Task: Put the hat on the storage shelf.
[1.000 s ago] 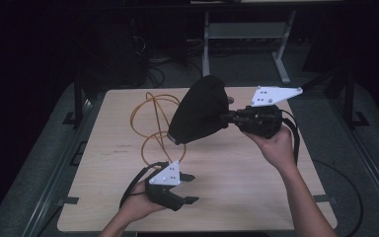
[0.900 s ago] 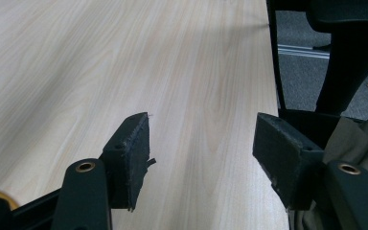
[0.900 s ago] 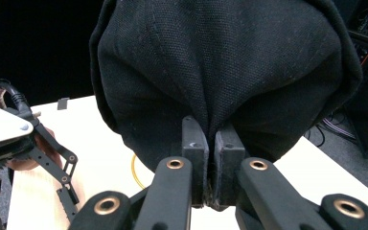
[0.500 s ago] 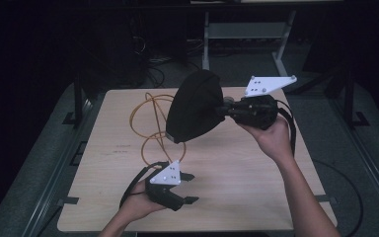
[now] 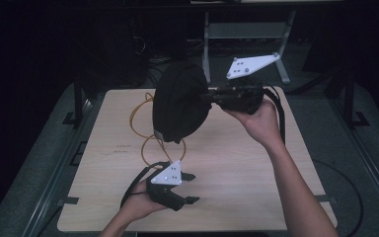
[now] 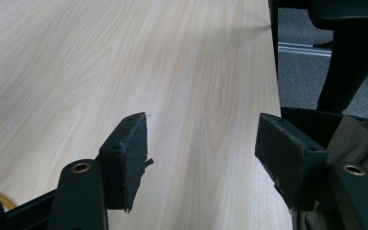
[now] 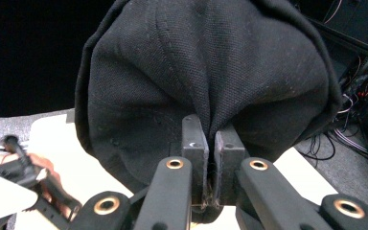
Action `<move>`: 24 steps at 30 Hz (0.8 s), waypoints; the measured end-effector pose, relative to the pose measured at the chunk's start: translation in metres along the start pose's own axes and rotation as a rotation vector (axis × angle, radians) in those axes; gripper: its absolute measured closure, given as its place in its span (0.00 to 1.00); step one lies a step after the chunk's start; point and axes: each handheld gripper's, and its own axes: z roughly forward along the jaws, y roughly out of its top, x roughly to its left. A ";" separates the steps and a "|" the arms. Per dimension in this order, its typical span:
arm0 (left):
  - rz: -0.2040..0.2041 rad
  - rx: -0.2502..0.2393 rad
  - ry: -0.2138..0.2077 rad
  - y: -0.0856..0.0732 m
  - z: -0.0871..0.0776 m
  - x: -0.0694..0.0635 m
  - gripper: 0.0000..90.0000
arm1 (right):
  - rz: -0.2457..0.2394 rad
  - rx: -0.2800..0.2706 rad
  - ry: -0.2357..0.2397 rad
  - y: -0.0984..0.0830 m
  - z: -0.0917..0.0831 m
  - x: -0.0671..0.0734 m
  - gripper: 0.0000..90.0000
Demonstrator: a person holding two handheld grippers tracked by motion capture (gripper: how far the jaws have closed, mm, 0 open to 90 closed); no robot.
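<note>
A black fabric cap (image 5: 180, 101) hangs in the air above the far half of the wooden table (image 5: 246, 163). My right gripper (image 5: 208, 95) is shut on a fold of its cloth and points left. In the right gripper view the cap (image 7: 206, 62) bulges over the pinched pads of the right gripper (image 7: 209, 139). My left gripper (image 5: 191, 187) rests low near the table's front edge, open. In the left gripper view, bare wood shows between the spread jaws of the left gripper (image 6: 201, 158).
An orange cable (image 5: 145, 143) loops on the table under and behind the cap. A grey metal stand (image 5: 246, 29) rises beyond the far edge. Dark floor and cables surround the table. A black post (image 6: 350, 52) stands past the table's right edge.
My right gripper has carried the cap upward and a little to the left, away from the tabletop. The left gripper has stayed where it was.
</note>
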 end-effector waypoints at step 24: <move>0.018 0.025 -0.022 -0.001 0.005 -0.002 0.39 | 0.069 0.021 0.087 0.034 0.097 -0.009 0.94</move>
